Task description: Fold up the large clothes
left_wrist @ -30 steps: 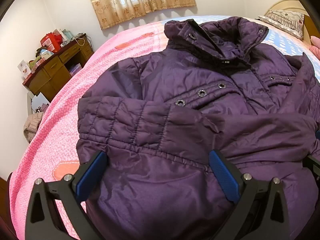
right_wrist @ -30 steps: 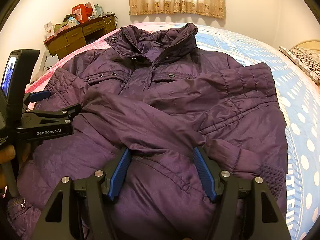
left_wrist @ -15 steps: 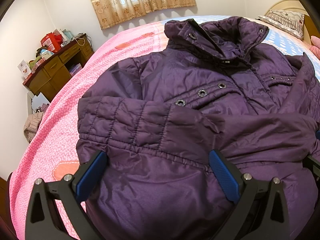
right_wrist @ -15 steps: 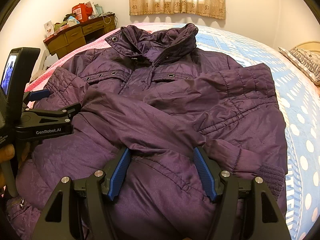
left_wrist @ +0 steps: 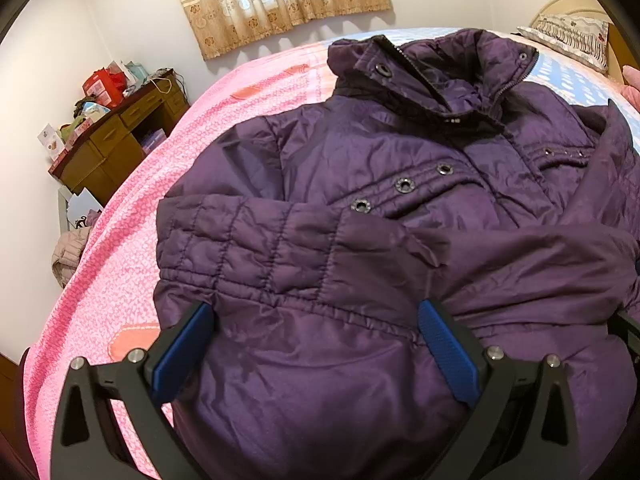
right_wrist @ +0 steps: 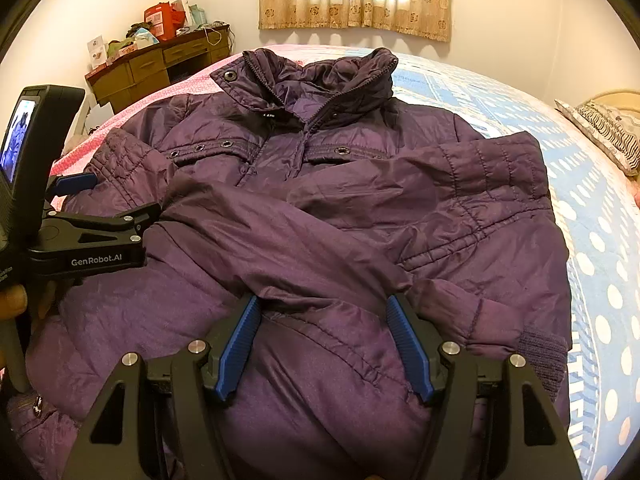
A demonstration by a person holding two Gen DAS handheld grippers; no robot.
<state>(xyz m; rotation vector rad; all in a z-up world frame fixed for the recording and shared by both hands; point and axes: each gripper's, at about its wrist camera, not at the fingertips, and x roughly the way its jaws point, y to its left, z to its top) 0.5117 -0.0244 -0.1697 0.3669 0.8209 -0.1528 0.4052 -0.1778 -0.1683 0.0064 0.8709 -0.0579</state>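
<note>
Purple jacket (right_wrist: 320, 208) sleeves crossed on bed (right_wrist: 592, 208), both grippers' jaws apart, holding nothing

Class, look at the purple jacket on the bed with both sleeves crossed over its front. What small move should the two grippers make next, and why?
Probably close both sets of jaws on the lower part of the jacket. The sleeves are already folded in, and the left gripper and right gripper sit open over the lower part, fabric between their pads, well placed to pinch it and fold it up toward the collar.

jacket (right_wrist: 320, 208) on bed (right_wrist: 592, 216), desk (right_wrist: 160, 64) behind left
</note>
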